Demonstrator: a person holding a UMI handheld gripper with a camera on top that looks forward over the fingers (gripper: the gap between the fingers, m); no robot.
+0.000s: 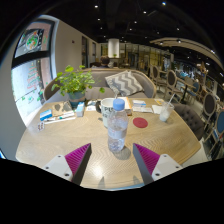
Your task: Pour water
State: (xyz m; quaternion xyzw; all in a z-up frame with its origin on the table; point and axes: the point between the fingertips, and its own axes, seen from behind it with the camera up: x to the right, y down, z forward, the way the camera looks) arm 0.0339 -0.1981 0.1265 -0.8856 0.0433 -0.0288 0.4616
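Nearest are the gripper's (112, 160) two fingers, spread wide apart with their magenta pads (78, 158) facing inward and nothing pressed between them — bare table shows in the gap. They hover low over a round, pale wooden table (40, 140). Just ahead of the fingers, roughly centred on the gap but beyond the tips, a clear plastic water bottle (117, 123) stands upright on the table with a blue cap on top; the fingers are not touching it. To the right of the bottle and slightly farther, a small red disc (140, 123), perhaps a coaster, lies flat on the wood. Farther right, near the table's edge, stands a clear glass (164, 112) with what looks like a straw in it. On the left side of the table lie some flat printed items (55, 114), books or leaflets — too small to read. Behind them a leafy green potted plant (73, 82) rises at the far left of the table. Beyond the table there is a grey sofa with a zigzag-patterned cushion (126, 82), chairs off to the right, a pale hanging lamp (114, 47) above, and a framed picture (30, 42) on the left wall
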